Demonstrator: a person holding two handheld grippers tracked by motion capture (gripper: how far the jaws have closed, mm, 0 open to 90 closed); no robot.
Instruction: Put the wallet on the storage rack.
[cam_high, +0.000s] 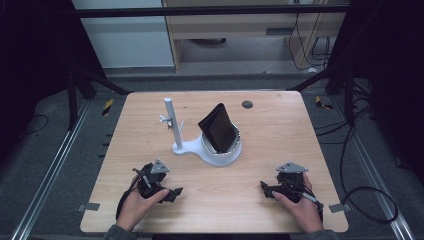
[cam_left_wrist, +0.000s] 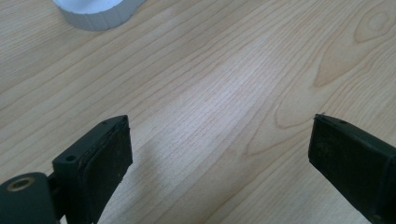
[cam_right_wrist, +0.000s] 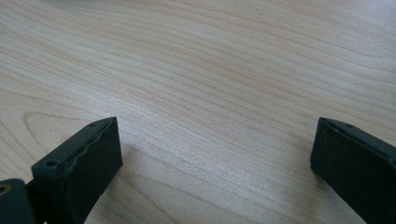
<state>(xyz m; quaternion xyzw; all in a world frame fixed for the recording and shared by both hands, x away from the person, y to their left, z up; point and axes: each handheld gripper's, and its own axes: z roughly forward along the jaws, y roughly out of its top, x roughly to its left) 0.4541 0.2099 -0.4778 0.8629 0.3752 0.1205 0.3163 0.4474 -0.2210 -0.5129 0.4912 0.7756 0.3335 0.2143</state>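
Both grippers wide open, empty | L gripper (cam_high: 172, 192), R gripper (cam_high: 265, 187) | black pouch (cam_high: 218, 128) well ahead, between.

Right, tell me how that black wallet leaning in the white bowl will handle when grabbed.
The black wallet looks flat and folded, so probably semi-stiff but may flop open. It leans tilted in the white bowl, so a nudge would likely tip it.

Count: one light wooden table (cam_high: 260, 165), one white plastic stand with an upright post and round cup base (cam_high: 200, 145), one black flat folded wallet-like item (cam_high: 218, 128) in the cup, probably leather. Two black handheld tongs: left (cam_high: 172, 192), right (cam_high: 265, 188).
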